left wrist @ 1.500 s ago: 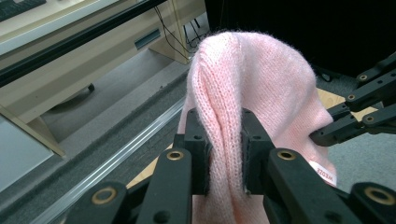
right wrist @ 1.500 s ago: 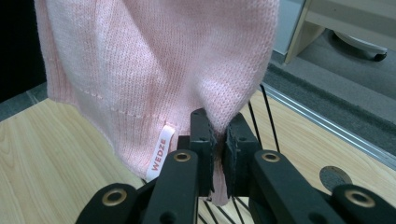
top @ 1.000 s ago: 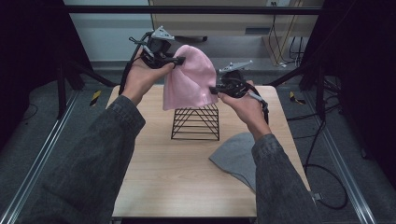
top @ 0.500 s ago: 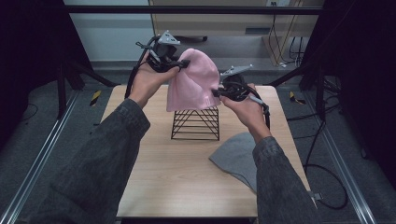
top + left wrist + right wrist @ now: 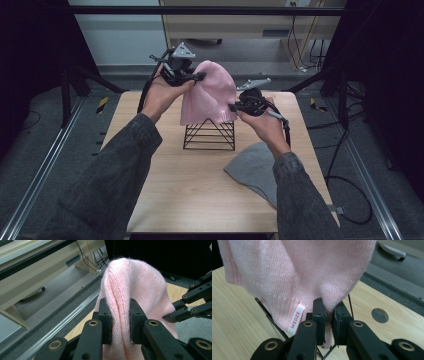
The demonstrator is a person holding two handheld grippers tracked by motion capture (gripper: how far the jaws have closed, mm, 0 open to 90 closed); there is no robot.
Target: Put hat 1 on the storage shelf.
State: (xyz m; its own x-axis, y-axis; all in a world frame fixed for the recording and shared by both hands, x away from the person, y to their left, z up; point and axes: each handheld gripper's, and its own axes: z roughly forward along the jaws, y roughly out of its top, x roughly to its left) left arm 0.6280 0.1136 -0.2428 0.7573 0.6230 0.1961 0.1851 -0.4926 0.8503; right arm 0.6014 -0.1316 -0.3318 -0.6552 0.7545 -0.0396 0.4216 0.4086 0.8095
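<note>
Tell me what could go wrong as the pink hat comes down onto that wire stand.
The pink knitted hat is pinched at two small folds by the left gripper and right gripper; the knit might slip free. Its hem could snag the black wire pyramid stand off-centre. The light stand may tip or slide toward the grey hat.

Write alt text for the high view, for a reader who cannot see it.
A person holds a pink knit hat stretched between two claws, the left claw and the right claw, each clamped on the fabric, above a black wire stand on a wooden table. A grey hat lies flat on the table near the right sleeve.
</note>
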